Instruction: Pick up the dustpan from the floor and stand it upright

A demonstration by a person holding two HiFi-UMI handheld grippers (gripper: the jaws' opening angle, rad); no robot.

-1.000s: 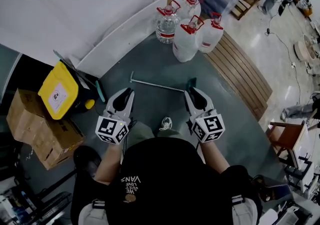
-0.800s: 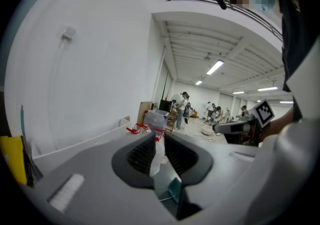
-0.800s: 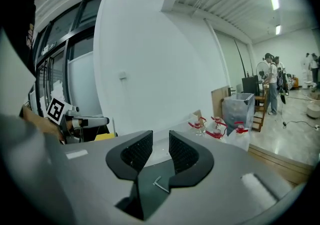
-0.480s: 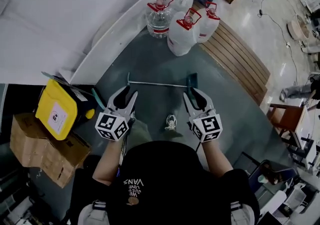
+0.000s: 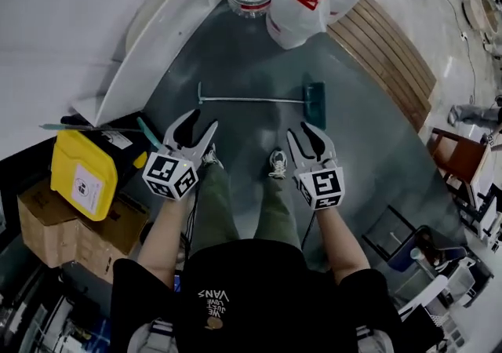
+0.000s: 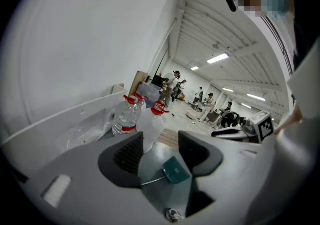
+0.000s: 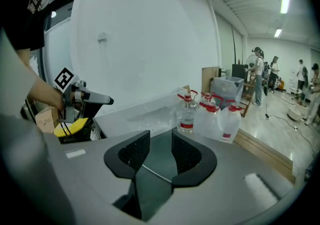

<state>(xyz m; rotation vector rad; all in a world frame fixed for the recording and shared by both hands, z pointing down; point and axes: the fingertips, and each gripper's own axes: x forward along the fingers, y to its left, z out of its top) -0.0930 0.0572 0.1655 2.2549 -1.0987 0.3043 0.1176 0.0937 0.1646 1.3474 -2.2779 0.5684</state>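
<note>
The dustpan lies flat on the dark floor: a teal pan at the right and a thin metal handle running left from it. My left gripper hangs short of the handle's left part. My right gripper hangs just short of the pan. Both have just been opening and stand open with nothing between the pads. In the left gripper view the pan shows through the left gripper. In the right gripper view the handle crosses the gap of the right gripper.
Several large water jugs with red caps stand beyond the dustpan. A white low wall runs along the left, wooden slats along the right. A yellow bin and a cardboard box sit at the left. My shoes are near the grippers.
Both grippers have sunk toward the floor and come nearer the dustpan. Their jaws have spread wider. The dustpan has not moved on the floor.
</note>
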